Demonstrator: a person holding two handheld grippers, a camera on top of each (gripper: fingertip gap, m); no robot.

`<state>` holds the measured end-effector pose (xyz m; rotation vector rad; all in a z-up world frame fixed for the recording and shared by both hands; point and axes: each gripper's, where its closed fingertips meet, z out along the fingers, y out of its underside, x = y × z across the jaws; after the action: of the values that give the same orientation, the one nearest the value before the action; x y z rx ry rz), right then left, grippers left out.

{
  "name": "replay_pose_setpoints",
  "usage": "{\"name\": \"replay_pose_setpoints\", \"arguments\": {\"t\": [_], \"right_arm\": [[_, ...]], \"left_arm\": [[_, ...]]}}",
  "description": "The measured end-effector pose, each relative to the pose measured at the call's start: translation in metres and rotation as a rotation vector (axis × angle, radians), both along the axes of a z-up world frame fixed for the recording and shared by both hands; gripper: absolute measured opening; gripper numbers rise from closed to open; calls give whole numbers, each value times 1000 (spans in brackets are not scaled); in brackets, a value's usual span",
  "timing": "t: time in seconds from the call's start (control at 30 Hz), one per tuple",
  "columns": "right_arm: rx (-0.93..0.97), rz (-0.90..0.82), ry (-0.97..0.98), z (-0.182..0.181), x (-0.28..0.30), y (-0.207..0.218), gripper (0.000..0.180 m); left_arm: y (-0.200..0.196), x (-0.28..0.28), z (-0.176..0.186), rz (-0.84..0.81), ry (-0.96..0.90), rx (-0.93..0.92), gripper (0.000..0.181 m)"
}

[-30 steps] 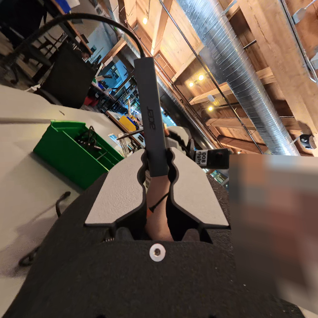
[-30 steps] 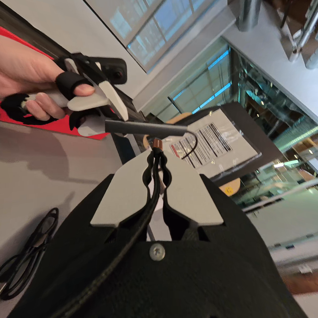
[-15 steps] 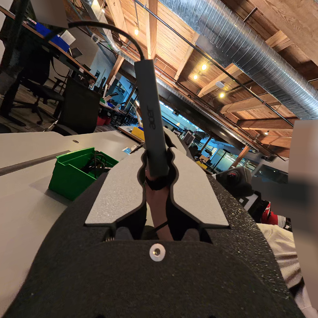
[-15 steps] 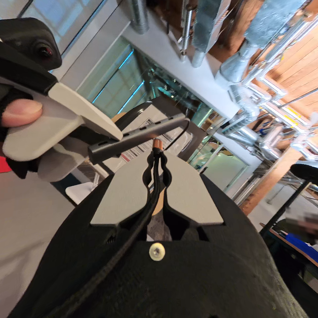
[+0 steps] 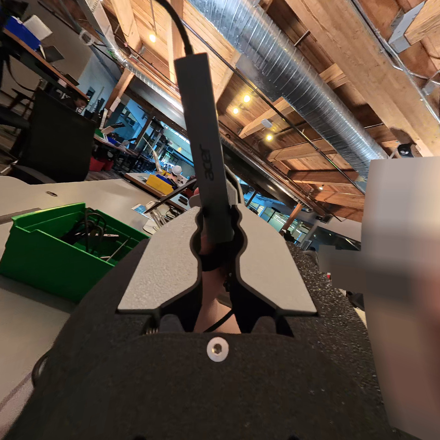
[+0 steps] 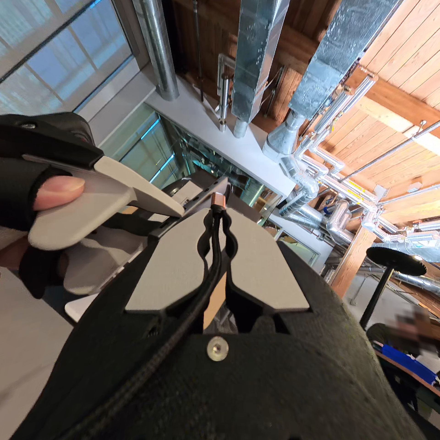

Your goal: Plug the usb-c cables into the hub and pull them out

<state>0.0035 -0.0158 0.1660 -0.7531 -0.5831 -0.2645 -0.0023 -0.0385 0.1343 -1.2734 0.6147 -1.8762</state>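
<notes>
Wooden beams and silver ducts fill the background, since you hold both grippers tilted up, clear of the grey table (image 5: 28,321). Your left gripper (image 5: 215,228) is clamped on the hub (image 5: 204,147) by its near end, long axis pointing up and away, leaving the port edge exposed. Your right gripper (image 6: 215,214) pinches the cable (image 6: 215,240), its copper plug (image 6: 217,198) aimed forward, right at the ports; whether it is seated, I cannot tell.

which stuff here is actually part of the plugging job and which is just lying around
In the job:
- grey hub, clamped in the left gripper
- black usb-c cable with copper plug, clamped in the right gripper, plug right at the hub's port edge

Lying about:
- green bin of spare cables on the table
- yellow box far behind
</notes>
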Motion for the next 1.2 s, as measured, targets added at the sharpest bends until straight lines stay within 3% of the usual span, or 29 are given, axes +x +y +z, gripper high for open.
{"name": "replay_pose_setpoints", "arguments": {"t": [0.67,0.8,1.03,1.2], "right_arm": [[114,217,33,15,0,-31,7],[138,197,23,12,1,-30,8],[104,170,-43,6,-7,-21,8],[81,117,-250,5,-18,-23,8]], "left_arm": [[-28,6,14,-72,-79,148,22],[-26,8,11,-14,-39,175,22],[-11,-1,8,244,160,349,22],[20,-30,-3,460,394,416,22]]}}
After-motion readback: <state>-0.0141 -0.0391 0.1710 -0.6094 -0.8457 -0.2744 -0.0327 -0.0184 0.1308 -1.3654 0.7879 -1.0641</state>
